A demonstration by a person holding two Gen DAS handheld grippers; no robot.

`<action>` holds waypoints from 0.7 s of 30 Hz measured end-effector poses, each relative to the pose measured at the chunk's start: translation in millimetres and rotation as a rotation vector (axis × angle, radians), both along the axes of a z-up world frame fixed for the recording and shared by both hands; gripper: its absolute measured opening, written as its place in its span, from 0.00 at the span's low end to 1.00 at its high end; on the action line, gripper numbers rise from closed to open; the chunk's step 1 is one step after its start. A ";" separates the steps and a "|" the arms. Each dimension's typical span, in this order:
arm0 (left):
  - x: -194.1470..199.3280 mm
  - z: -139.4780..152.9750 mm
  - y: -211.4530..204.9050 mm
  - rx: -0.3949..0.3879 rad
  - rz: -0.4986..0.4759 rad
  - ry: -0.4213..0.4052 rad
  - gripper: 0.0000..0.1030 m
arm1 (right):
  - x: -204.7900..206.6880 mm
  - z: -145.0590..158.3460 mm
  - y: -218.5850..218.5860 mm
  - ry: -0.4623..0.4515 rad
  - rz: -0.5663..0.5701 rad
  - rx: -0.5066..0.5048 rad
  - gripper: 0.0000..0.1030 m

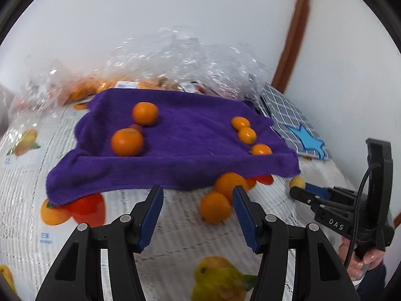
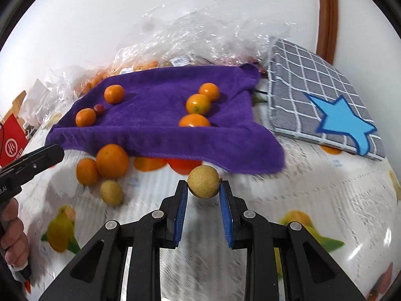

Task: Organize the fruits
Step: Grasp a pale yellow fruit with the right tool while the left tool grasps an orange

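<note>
**Right gripper clamped on tan fruit; left gripper apart**

While the right gripper (image 2: 203,188) clamps 1 tan round fruit (image 2: 203,181) between its pads above the table (image 2: 313,188), just short of the purple towel (image 2: 163,125), the left gripper (image 1: 198,195) stands apart, empty, 2 oranges (image 1: 215,207) just beyond its tips.

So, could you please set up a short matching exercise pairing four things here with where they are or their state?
1. tan round fruit
2. small red fruit
3. left hand-held gripper
4. grey checked cloth

a. open, holding nothing
b. beside the purple towel, bearing a blue star
c. clamped in the right hand-held gripper
d. on the purple towel, between two oranges

Pairs: 1-c, 2-d, 3-a, 4-b
</note>
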State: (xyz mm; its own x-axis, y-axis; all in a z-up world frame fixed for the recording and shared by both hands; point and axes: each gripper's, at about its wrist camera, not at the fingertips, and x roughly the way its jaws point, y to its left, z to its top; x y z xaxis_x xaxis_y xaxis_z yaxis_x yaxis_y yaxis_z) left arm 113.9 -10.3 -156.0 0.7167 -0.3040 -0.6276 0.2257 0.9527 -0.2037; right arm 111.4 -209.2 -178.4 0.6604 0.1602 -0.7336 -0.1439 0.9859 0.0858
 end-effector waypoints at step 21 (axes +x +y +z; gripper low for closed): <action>0.7 -9.3 -0.1 -0.050 0.029 0.066 0.30 | -21.9 -1.7 -17.9 0.010 -0.033 0.048 0.25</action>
